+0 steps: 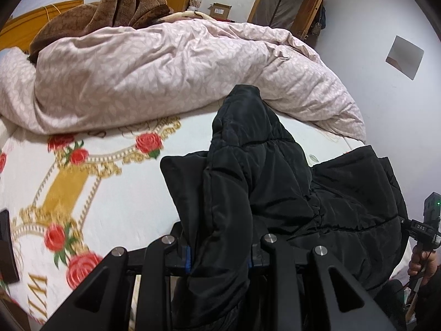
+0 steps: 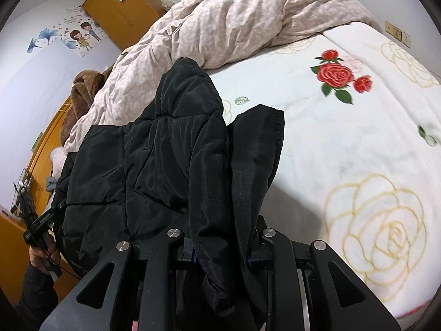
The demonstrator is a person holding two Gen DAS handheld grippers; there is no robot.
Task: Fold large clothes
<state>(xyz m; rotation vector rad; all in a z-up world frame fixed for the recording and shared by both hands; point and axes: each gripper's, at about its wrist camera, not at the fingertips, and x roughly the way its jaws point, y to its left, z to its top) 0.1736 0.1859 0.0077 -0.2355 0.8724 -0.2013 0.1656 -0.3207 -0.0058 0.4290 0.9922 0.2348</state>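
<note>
So the black puffer jacket (image 1: 275,182) is hanging in the air over the bed (image 1: 115,193), strung between the two tools, with its far end flopping toward the pink duvet (image 1: 165,77) bunched up at the back of the bed.

Starting on the left: the left gripper (image 1: 219,259) has its jaws pinched down on a thick bundle of jacket fabric, closed about as far as the padding lets them. Off to the jacket's left, the rose-print sheet is bare, and a brown fleece blanket (image 1: 124,8) sits piled behind the duvet.

Moving right: the right gripper (image 2: 220,251) is doing the same thing, jaws clamped on a fold that looks like an edge or lining panel, with the quilted body hanging off to its left. Right of the jacket there's a big open patch of bed (image 2: 358,138).

My guess at handling: this thing is puffy and light-ish for its size, totally limp, and the shell looks slick and shiny, so it'll probably want to slide out of a shallow pinch and spring back open after a fold. I'd keep hold of seams or hem edges, not the fat quilted middle, since stitched lines give the jaws something to bite. Laying it flat on that open sheet first seems like the sane move.
</note>
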